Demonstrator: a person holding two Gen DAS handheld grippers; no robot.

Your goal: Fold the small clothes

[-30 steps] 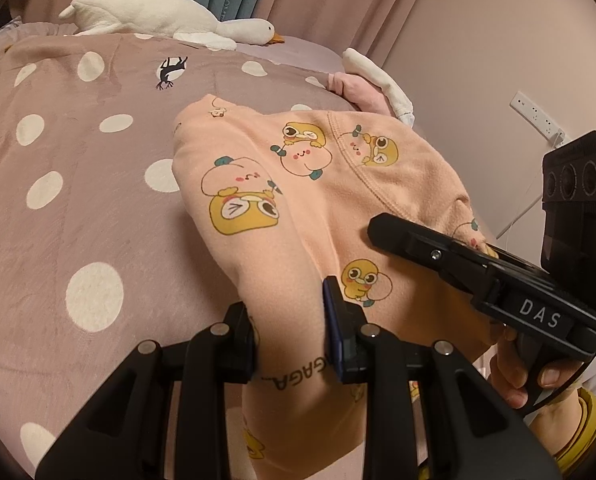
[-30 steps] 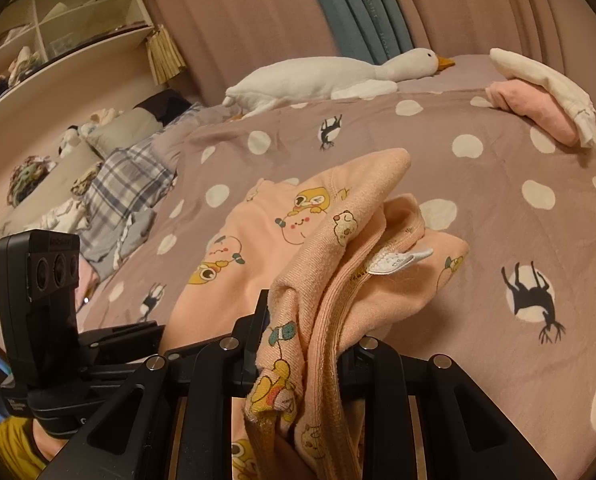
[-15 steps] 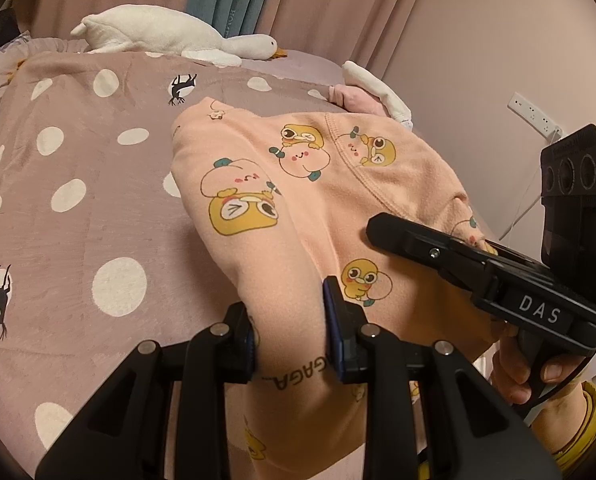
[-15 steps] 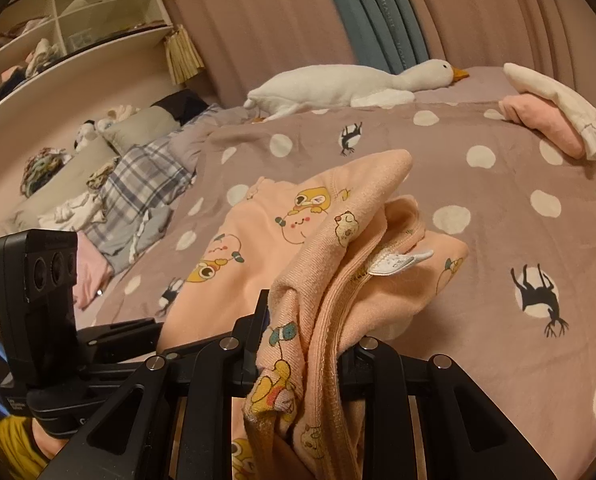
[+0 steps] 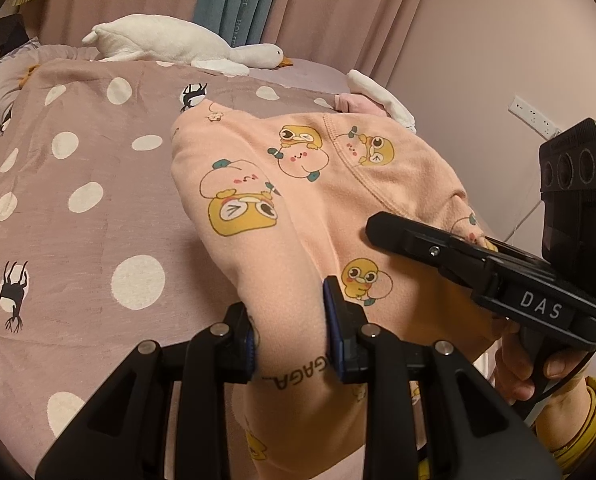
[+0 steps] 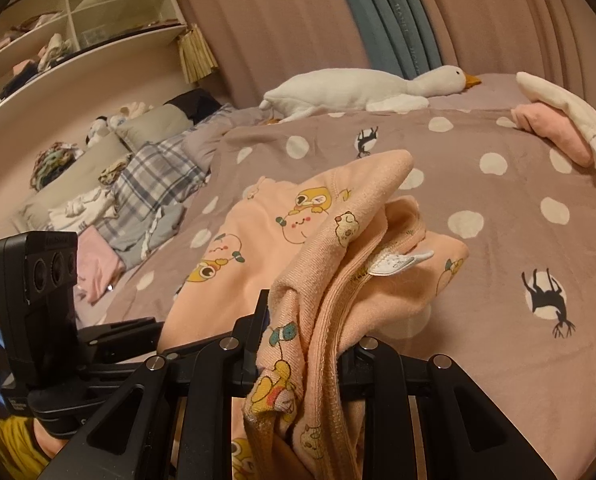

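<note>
Two grippers hold one peach garment printed with yellow cartoon ducks, lifted partly off a bed covered in a mauve spread with white dots and small black deer. The left gripper has its fingers pinching a thick fold of the garment's near part, the cloth bulging up between the blue pads and hanging below them, where printed letters show. The right gripper likewise has its fingers clamped on a bunched edge of the same garment, with ribbed trim, a seam and a white label standing up above the grip. From those two holds the cloth stretches away toward the middle of the bed, its far part draped on the spread. In the left wrist view the right gripper's black body, marked DAS, crosses the right side, held by a hand with a yellow cuff at the wrist. A white plush goose lies along the far edge of the bed beneath pink and teal curtains. Near the far right corner sits a small stack of folded clothes, pink below and white on top. Along the left edge of the bed lie a plaid pillow and loose laundry, with white shelves above them.
</note>
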